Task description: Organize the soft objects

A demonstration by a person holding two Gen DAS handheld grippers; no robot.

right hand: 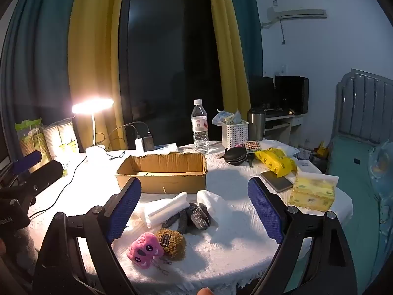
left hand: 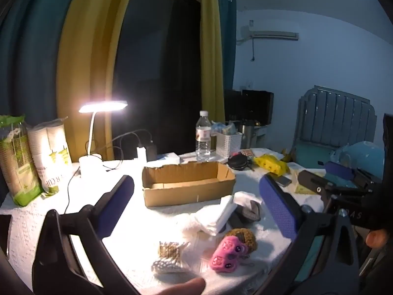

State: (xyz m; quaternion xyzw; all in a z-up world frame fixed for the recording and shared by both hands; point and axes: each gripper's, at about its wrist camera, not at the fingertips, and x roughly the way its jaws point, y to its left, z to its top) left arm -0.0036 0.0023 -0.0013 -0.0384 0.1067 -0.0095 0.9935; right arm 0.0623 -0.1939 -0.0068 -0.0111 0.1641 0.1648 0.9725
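An open cardboard box (left hand: pixel 188 183) (right hand: pixel 162 172) stands mid-table. In front of it lie soft things: a pink plush toy (left hand: pixel 227 254) (right hand: pixel 145 248), a brown plush toy (left hand: pixel 243 237) (right hand: pixel 172 243), folded white cloths (left hand: pixel 216 216) (right hand: pixel 167 207), dark grey patterned socks (left hand: pixel 248 211) (right hand: pixel 194 215) and a knitted white-and-tan piece (left hand: pixel 168 255). My left gripper (left hand: pixel 196 189) is open and empty above the pile. My right gripper (right hand: pixel 194 191) is open and empty above the cloths. The right gripper also shows at the right of the left wrist view (left hand: pixel 341 179).
A lit desk lamp (left hand: pixel 98 132) (right hand: pixel 93 125) with cables, paper cup stacks (left hand: pixel 32 157), a water bottle (left hand: pixel 203 135) (right hand: pixel 199 126), a white basket (right hand: pixel 234 132), a black case (right hand: pixel 235 156), yellow packs (right hand: pixel 275 161), a tissue pack (right hand: pixel 312 191) and a phone (right hand: pixel 276 180) crowd the table's back and right.
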